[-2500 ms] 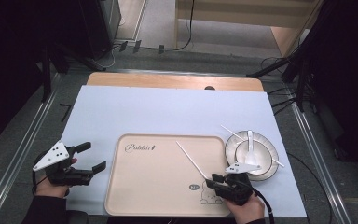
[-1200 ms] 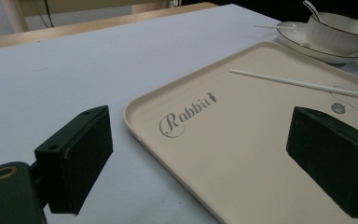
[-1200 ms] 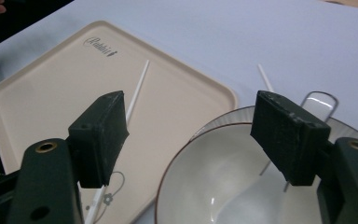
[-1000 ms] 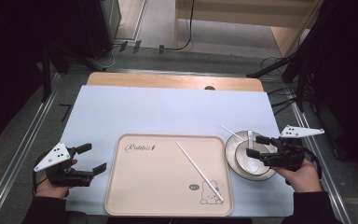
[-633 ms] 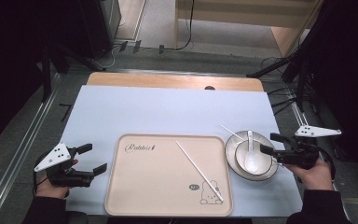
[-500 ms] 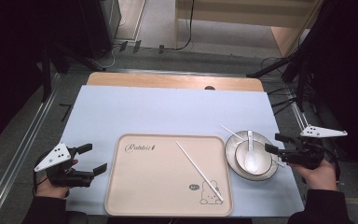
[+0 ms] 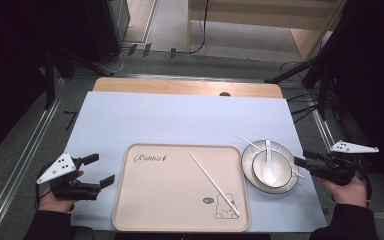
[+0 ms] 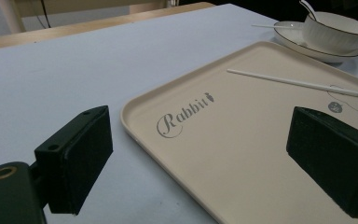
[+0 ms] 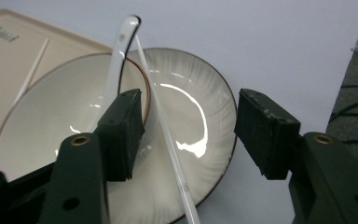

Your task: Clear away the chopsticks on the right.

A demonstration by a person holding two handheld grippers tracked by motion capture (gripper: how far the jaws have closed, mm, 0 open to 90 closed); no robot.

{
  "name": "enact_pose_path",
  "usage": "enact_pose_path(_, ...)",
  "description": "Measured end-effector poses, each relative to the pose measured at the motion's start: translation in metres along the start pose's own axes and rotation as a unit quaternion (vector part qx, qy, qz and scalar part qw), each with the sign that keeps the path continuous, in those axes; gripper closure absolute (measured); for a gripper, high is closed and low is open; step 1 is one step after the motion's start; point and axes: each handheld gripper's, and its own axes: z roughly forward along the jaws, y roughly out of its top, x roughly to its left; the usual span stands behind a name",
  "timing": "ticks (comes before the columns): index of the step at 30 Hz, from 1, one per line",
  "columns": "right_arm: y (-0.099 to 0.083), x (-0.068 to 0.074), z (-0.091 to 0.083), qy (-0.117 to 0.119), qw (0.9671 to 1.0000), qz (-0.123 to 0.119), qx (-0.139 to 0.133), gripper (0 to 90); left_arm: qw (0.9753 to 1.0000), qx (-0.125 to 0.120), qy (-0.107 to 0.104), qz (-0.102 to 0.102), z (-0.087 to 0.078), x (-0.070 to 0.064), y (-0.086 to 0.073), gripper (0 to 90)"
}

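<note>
Right tool (image 9: 189, 135) held open at the plate rim; left tool (image 8: 200, 163) open and empty beside the tray.

In the right gripper view, the jaws are seen spread wide apart, and a white chopstick (image 9: 168, 140) lying across the plate (image 9: 200, 116) is seen between them, ungripped. The bowl (image 9: 56, 126) is seated on the plate, with a spoon (image 9: 121, 51) resting in it. In the high view, the plate (image 7: 290, 182) is located on the table (image 7: 180, 120) just right of the tray (image 7: 170, 200), on which a second chopstick (image 7: 213, 183) lies diagonally. The left tool (image 7: 97, 170) is held at the tray's left edge, jaws wide apart, nothing gripped.
</note>
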Motion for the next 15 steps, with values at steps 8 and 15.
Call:
enact_pose_path(8, -0.012, -0.004, 0.013, 0.017, 0.9989, -0.002, 0.043, 61.1, 1.0000, 0.002, 0.000, 0.000, 0.000, 0.000, 0.000, 7.3)
enact_pose_path(15, -0.018, -0.005, 0.023, 0.024, 0.9969, -0.014, 0.074, 69.4, 1.0000, 0.002, 0.001, 0.000, 0.000, 0.000, 0.000, 7.3)
